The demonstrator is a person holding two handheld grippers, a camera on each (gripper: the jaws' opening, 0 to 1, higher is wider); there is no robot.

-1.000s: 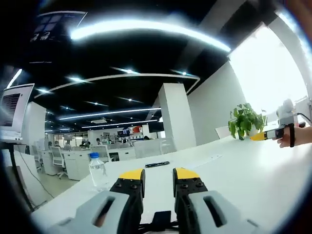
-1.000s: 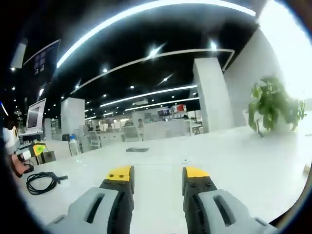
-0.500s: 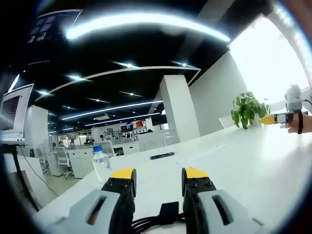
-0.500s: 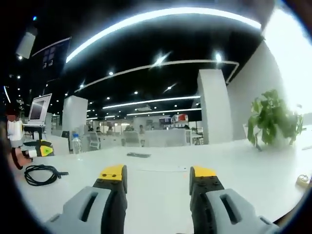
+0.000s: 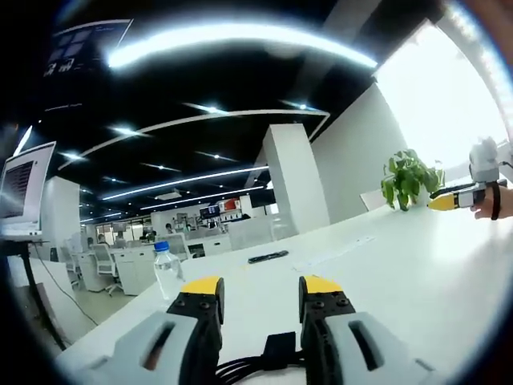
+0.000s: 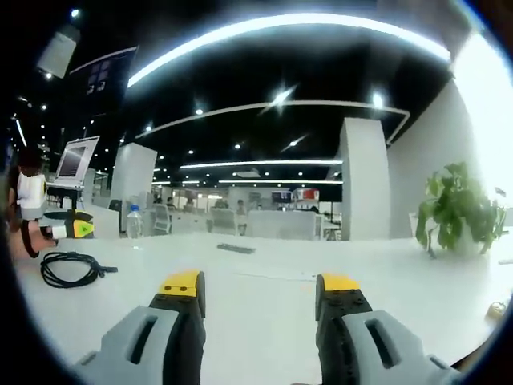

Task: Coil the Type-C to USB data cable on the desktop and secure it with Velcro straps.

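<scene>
The black data cable (image 6: pixel 70 268) lies in a loose coil on the white desk (image 6: pixel 264 301) at the left of the right gripper view, with one plug end sticking out to the right. In the left gripper view the same cable (image 5: pixel 260 359) shows low down between the jaws, its strands and a black plug on the desk. My left gripper (image 5: pixel 252 286) is open just above it. My right gripper (image 6: pixel 260 282) is open over bare desk, well right of the coil. The other gripper (image 6: pixel 66 228) appears at the left edge beside the coil.
A water bottle (image 5: pixel 166 269) stands at the desk's left edge. A flat black object (image 5: pixel 267 257) lies further back on the desk. A potted plant (image 5: pixel 407 176) stands at the far right, and a monitor (image 5: pixel 22 179) is at the left.
The left view has tilted so the cable's plug now shows between the jaws. Both grippers' jaws have spread wider. The right view has turned slightly, bringing the coil lower left.
</scene>
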